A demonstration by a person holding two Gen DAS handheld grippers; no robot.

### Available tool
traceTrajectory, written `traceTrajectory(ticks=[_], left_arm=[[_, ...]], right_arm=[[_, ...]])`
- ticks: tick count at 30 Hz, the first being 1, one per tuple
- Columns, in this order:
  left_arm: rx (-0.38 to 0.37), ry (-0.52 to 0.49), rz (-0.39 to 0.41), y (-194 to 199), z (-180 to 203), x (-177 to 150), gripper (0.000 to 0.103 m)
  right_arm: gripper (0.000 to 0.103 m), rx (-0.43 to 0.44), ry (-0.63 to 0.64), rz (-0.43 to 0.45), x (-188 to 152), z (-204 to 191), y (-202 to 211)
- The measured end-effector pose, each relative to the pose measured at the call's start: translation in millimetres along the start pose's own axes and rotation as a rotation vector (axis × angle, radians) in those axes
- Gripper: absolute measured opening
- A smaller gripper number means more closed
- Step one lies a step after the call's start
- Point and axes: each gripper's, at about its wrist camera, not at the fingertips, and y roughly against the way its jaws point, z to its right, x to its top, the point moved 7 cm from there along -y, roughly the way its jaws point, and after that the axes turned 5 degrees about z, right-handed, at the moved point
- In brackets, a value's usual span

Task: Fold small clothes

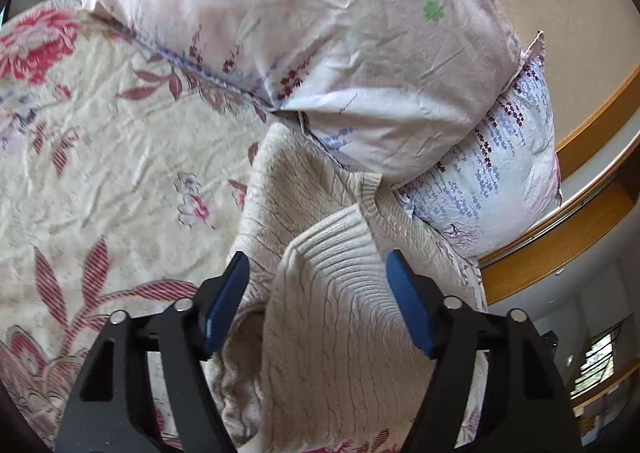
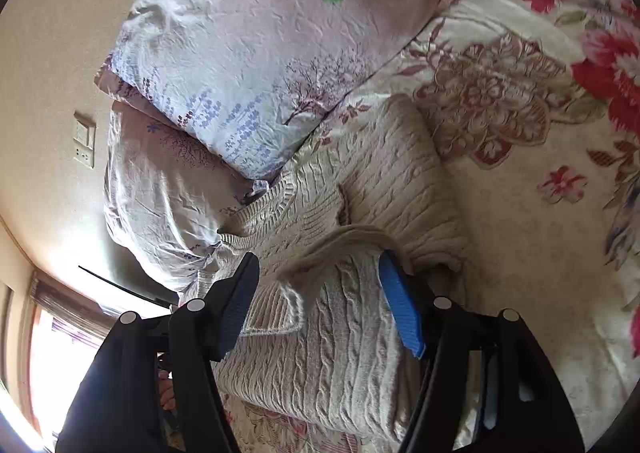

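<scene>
A cream cable-knit sweater (image 1: pixel 328 333) lies folded on the floral bedspread (image 1: pixel 120 157), its far end up against the pillows. A ribbed fold of it rises between the blue pads of my left gripper (image 1: pixel 317 257), which stands open, with neither pad pressing on the knit. In the right wrist view the same sweater (image 2: pixel 320 353) lies under and between the fingers of my right gripper (image 2: pixel 319 258). This gripper is open too, and a loose sleeve edge crosses just ahead of its tips. The sweater's near end is hidden behind both gripper bodies.
Two stacked pillows, a pale pink one (image 1: pixel 320 33) over a blue-flowered one (image 1: pixel 500 173), lie beyond the sweater against the wall. A wooden bed frame (image 1: pixel 560 245) runs along the right of the left wrist view. The bedspread (image 2: pixel 520 213) stretches out beside the sweater. A wall switch (image 2: pixel 85 145) is at left.
</scene>
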Motion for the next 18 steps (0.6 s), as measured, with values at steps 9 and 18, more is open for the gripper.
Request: traceTrajectory(ticks=[9,18], left_arm=[[0.134,-0.232,0.092,27.5,-0.2,17.6,0.076],[0.148,-0.343,0.076,14.1,11.6,13.4,0.085]], right_arm=[[0.063,-0.152,0.306,0.115,22.9,-17.3,28.2],[0.063,-0.186,0.401,0.020,16.2,-19.8,-0.9]])
